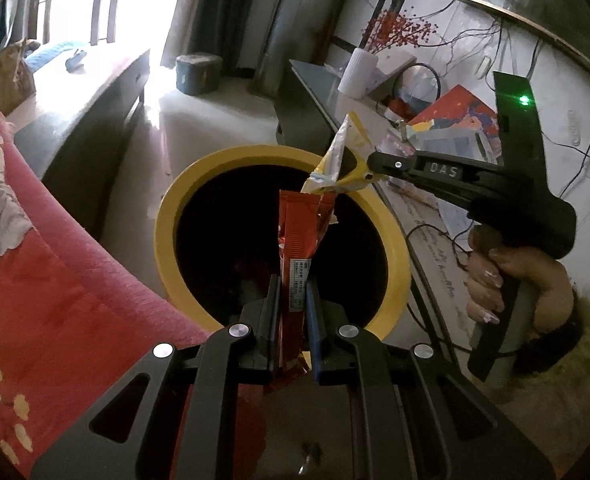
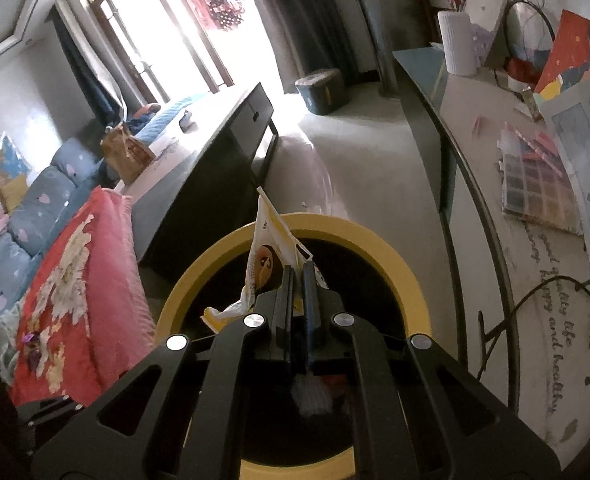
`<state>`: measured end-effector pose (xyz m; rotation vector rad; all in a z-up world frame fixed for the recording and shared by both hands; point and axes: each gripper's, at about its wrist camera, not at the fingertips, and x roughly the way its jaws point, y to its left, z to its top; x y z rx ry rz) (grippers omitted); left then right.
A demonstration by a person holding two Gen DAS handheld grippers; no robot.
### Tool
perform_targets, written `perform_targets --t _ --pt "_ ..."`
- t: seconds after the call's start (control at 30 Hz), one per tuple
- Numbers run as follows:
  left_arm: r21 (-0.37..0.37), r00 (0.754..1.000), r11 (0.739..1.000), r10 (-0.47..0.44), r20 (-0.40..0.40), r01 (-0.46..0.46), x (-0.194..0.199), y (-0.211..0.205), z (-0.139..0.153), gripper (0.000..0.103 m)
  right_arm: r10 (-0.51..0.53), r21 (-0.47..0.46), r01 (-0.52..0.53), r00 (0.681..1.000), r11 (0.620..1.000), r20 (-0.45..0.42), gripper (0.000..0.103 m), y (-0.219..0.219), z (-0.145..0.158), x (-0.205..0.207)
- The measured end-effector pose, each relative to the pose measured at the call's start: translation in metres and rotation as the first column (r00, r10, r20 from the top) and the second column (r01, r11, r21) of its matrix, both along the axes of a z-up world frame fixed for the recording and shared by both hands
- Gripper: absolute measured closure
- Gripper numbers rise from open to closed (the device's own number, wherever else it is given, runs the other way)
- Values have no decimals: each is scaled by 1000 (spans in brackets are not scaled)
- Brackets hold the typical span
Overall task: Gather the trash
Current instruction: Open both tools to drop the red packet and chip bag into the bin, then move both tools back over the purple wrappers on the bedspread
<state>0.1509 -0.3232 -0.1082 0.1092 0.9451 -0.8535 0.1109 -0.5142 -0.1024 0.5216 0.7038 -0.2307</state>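
A round bin with a yellow rim (image 1: 175, 208) (image 2: 411, 276) and a dark inside stands on the floor below both grippers. My left gripper (image 1: 293, 286) is shut on a red snack wrapper (image 1: 299, 236) that sticks up over the bin's mouth. My right gripper (image 1: 369, 168) (image 2: 297, 270) is shut on a yellow and white wrapper (image 1: 337, 152) (image 2: 269, 248), held over the bin's far rim in the left wrist view. A hand (image 1: 507, 280) grips the right gripper's handle. Something pale lies deep in the bin, unclear.
A red flowered blanket (image 1: 35, 280) (image 2: 83, 276) lies left of the bin. A dark low cabinet (image 2: 215, 184) stands behind it. A glass-topped table (image 2: 535, 240) with papers, cables and a white vase (image 2: 457, 42) runs along the right. A lidded box (image 2: 321, 86) sits on the far floor.
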Motion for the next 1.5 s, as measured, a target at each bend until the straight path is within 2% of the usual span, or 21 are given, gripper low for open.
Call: perform_targets --t 0.3,0.37,0.4,0.43,0.5,0.53,0.57,0.6,0.9,1.23,1.5 --pt "1 1000 1000 -9 6 9 12 -14 -4 89 -3 24 3 1000 1000 -8 99 -5 -4 -2" --pt "-2 1000 1000 -3 23 3 14 -17 -1 67 -4 38 4 1000 999 -1 93 -6 -4 -2" --pt "-2 999 1000 13 35 -13 15 -15 1 37 -12 43 11 1000 999 3 93 -7 -3 -3" --pt "-15 999 1000 27 40 -26 16 -10 3 28 -21 43 20 1000 999 9 90 -8 -2 -4" --pt "-24 998 999 41 43 -40 17 -5 6 24 -33 42 32 999 999 19 85 -9 1 -6" --pt "-20 997 998 52 54 -51 17 -2 9 12 -40 42 39 999 998 23 79 -10 2 -7" --pt "-15 996 998 64 68 -63 16 1 11 6 -46 43 45 999 998 27 75 -10 3 -8" --pt "-13 994 997 76 84 -75 16 5 15 7 -51 43 50 998 998 33 70 -9 5 -9" --pt "-34 961 980 198 191 -195 6 50 47 7 -3 -12 4 995 1000 96 59 17 31 -9" --pt "-80 887 925 380 264 -373 2 128 74 7 159 -59 -152 977 987 143 56 76 56 -2" --pt "-113 821 873 484 302 -474 -4 179 85 7 341 -111 -326 926 939 161 50 140 73 5"
